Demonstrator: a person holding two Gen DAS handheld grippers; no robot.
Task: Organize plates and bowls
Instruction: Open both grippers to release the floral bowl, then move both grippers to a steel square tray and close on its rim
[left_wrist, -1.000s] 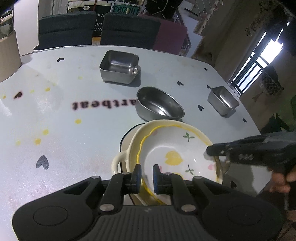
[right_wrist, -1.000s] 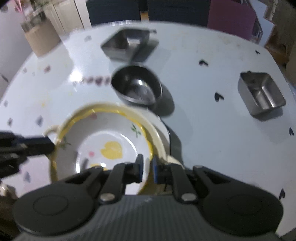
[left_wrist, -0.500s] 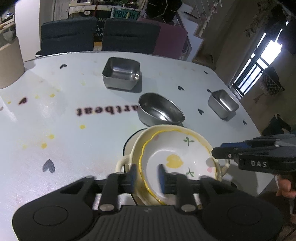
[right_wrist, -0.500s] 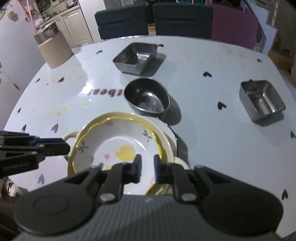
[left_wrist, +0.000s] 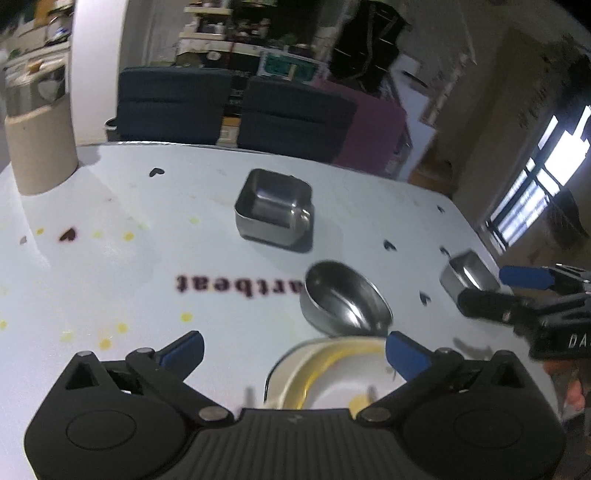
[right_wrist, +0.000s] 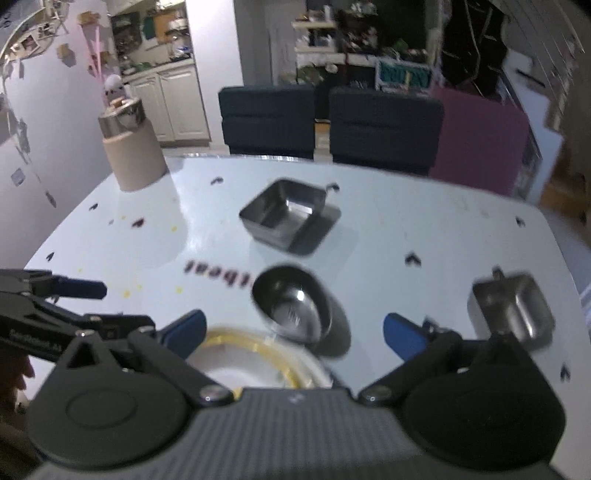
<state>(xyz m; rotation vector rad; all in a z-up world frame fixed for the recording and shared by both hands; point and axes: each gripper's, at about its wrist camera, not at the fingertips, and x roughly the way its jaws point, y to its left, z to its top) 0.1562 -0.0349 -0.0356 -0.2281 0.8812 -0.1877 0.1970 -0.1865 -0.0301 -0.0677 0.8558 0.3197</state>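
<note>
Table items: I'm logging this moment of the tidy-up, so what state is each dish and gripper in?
Yellow-rimmed bowl: upright, nested in a cream dish, released.
Oval steel bowl: upright, empty, apart.
Large square steel dish: upright, empty.
Small square steel dish: upright, empty.
Left gripper: jaws just opened wide, holding nothing.
Right gripper: jaws just opened wide, holding nothing.

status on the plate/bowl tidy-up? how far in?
Done: the yellow-rimmed floral bowl sits nested in the cream dish. In hand: nothing; the left gripper and right gripper have just opened and are empty. Left: the oval steel bowl and two square steel dishes stand apart.
</note>
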